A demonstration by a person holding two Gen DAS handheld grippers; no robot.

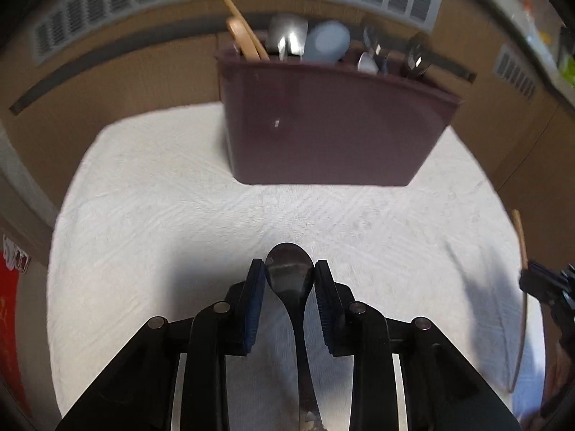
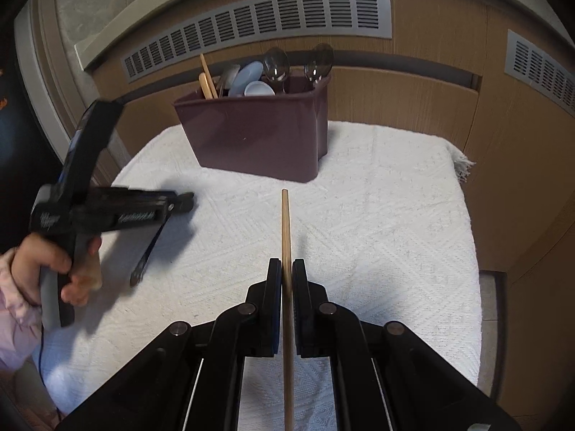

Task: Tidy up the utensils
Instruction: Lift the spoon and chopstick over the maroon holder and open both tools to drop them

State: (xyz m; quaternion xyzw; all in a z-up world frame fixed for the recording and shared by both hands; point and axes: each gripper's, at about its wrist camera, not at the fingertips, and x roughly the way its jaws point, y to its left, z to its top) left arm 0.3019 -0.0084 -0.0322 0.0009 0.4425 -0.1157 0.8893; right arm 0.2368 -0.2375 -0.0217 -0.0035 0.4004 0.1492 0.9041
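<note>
A maroon utensil caddy (image 1: 330, 125) (image 2: 258, 136) stands at the back of a white cloth, holding wooden sticks, metal spoons and pale blue spoons. My left gripper (image 1: 290, 269) is shut on a dark metal spoon (image 1: 289, 273), bowl forward, held above the cloth in front of the caddy. In the right wrist view the left gripper (image 2: 187, 203) is at the left with the spoon's handle (image 2: 147, 251) hanging down. My right gripper (image 2: 286, 269) is shut on a wooden chopstick (image 2: 285, 230) that points towards the caddy. The chopstick also shows in the left wrist view (image 1: 521, 237).
The white woven cloth (image 2: 377, 233) covers the table. Wooden panelling with grey vent grilles (image 2: 258, 25) runs behind the caddy. The cloth's fringed edge (image 2: 463, 165) is at the right. A red object (image 1: 9, 323) is at the far left.
</note>
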